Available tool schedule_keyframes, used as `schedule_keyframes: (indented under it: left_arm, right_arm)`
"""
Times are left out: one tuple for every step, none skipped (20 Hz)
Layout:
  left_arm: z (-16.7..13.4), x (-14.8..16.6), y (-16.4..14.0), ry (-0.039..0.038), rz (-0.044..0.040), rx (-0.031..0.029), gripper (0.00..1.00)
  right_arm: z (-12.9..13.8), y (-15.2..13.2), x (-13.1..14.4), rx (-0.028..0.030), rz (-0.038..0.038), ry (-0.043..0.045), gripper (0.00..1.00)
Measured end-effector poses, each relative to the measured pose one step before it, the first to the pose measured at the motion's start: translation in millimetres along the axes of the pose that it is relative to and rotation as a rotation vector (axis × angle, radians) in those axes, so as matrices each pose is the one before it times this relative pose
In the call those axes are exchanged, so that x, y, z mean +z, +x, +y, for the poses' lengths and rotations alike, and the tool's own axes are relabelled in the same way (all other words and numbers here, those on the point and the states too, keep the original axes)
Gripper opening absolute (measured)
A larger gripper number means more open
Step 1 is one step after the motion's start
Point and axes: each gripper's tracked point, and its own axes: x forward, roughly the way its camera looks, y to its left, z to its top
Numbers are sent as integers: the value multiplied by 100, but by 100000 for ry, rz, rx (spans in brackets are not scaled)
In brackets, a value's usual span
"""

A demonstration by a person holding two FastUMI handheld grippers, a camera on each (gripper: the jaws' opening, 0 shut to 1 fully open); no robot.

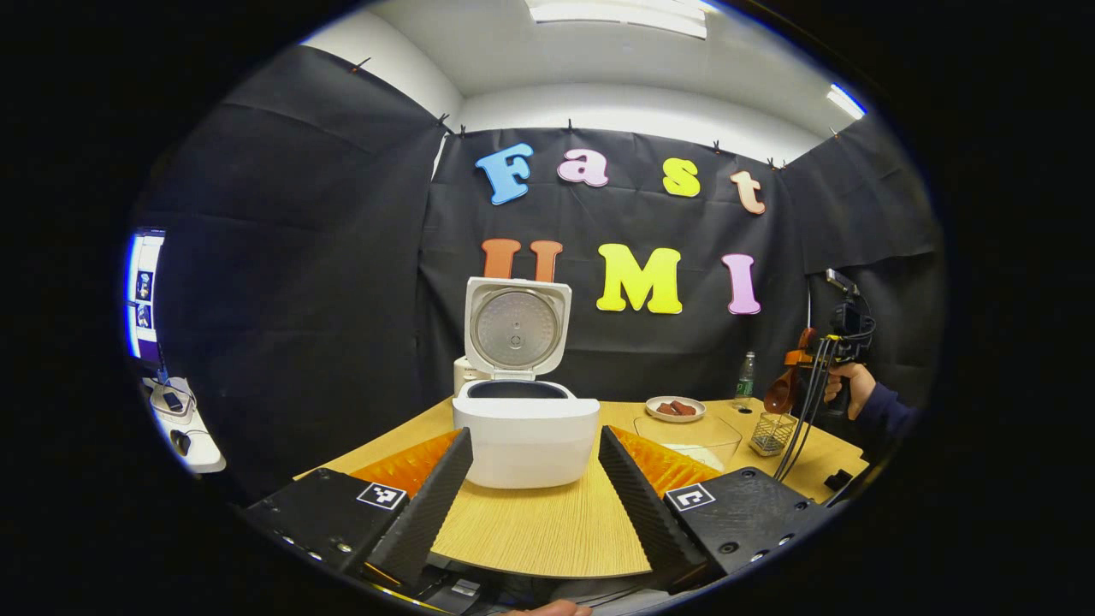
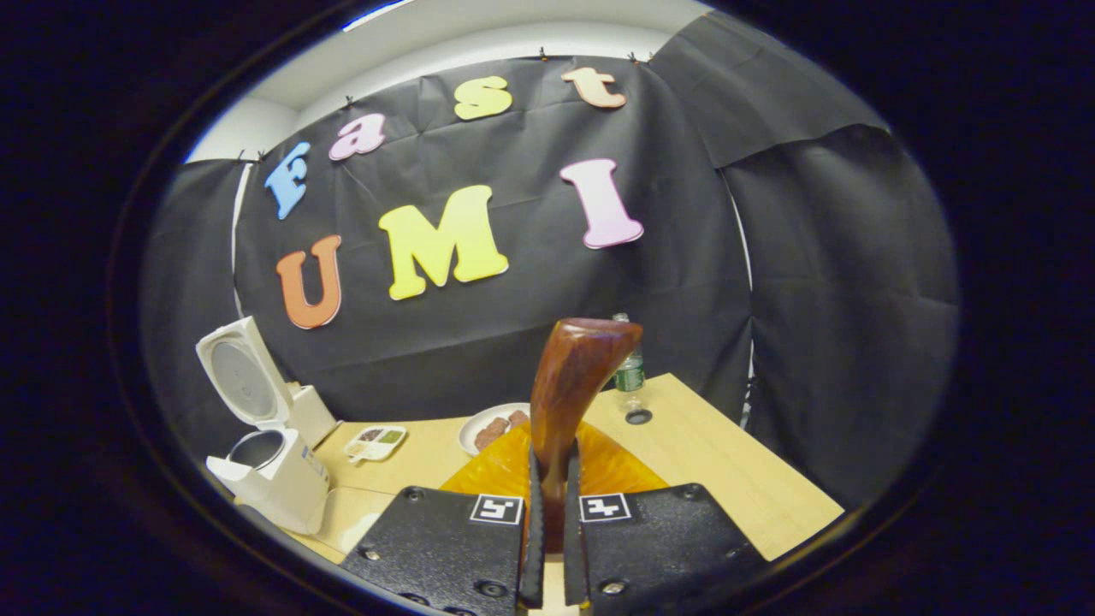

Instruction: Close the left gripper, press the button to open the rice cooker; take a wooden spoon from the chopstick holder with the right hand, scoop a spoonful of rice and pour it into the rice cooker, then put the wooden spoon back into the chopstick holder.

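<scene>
Already we log the rice cooker open; left gripper jaws released; right gripper jaws grasping wooden spoon; scooping remains.

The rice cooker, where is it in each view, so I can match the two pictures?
Left gripper view: the rice cooker sits centre, lid up, straight ahead between the left gripper's open fingers.
Right gripper view: the rice cooker is at the far left, lid up, well left of the spoon in the right gripper.
Shared landmark: the plate near the wall.
</scene>
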Motion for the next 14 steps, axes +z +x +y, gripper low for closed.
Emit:
schedule_keyframes:
  left_arm:
    - [199, -220, 68, 96, 243, -11, 94]
    - [20, -161, 200, 154, 478, -28, 94]
    - [140, -294, 79, 152, 598, 176, 95]
    - [68, -393, 184, 167, 657, 353, 94]
    - [46, -219, 177, 167, 468, 325, 94]
    - [22, -3, 117, 129, 275, 297, 94]
    - [18, 42, 2, -140, 183, 137, 94]
    - [-82, -20, -127, -146, -4, -400, 94]
    - [-187, 24, 11, -33, -211, -291, 94]
    - [-67, -78, 62, 144, -243, -47, 94]
    - [-122, 44, 57, 249, -394, -154, 94]
    - [-13, 4, -105, 321, -294, -335, 94]
    - [-149, -24, -13, 430, -216, -290, 94]
    - [43, 24, 119, 319, -164, 29, 94]
  right_arm:
    - [1300, -239, -142, 1749, 201, -35, 11]
    - [1404, -153, -153, 2190, -37, -281, 11]
    - [1300, -76, -215, 1894, -295, -667, 9]
    - [1198, -127, -137, 1257, -741, -843, 11]
    - [1159, -33, -216, 950, -754, -827, 11]
    - [1337, 23, -274, 1555, -347, -1612, 11]
    - [1411, -21, -163, 1688, -1090, -1243, 11]
    - [1246, 137, -153, 1150, -613, -1544, 11]
    - [1034, 223, -501, 930, -225, -1481, 11]
    - [1086, 260, -537, 957, 273, -1132, 11]
    - [1006, 346, -986, 967, 1213, -986, 11]
    - [996, 340, -813, 1132, 686, -376, 11]
    - [1073, 430, -849, 1741, 357, -662, 11]
    - [891, 620, -1040, 1953, 574, -1355, 11]
